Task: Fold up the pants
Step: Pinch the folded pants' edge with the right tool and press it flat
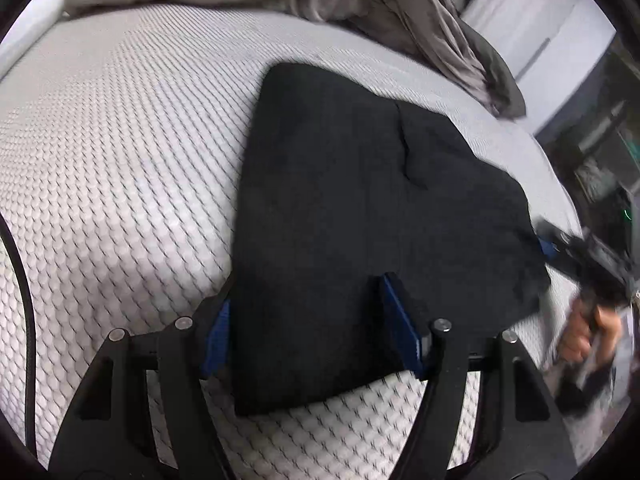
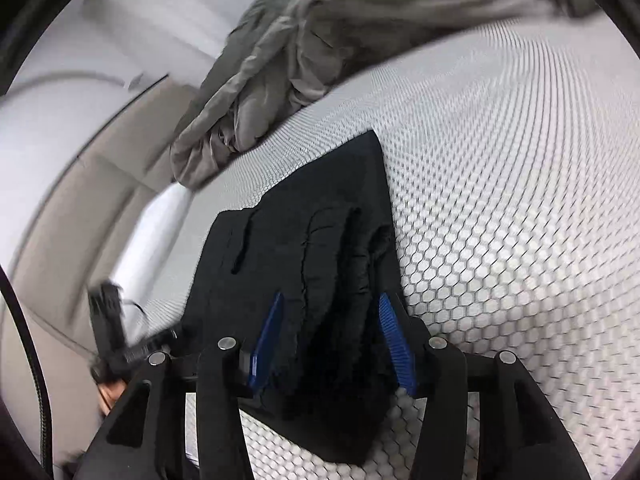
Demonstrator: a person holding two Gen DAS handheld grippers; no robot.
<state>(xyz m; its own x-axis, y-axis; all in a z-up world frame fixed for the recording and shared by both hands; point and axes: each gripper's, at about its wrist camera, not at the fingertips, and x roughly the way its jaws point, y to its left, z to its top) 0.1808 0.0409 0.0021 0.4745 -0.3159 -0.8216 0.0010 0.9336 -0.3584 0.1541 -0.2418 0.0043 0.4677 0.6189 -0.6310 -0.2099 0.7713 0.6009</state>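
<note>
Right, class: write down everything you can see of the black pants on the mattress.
The black pants look like soft, matte knit fabric, already folded into a compact, roughly rectangular bundle lying flat on the white honeycomb-patterned mattress. A short seam or slit runs across the top layer, and stacked folded edges show in the right wrist view. The left tongs and right tongs each straddle a near edge, pads apart. A grey blanket lies beyond, apart from them.

No readable text, label or number anywhere.
</note>
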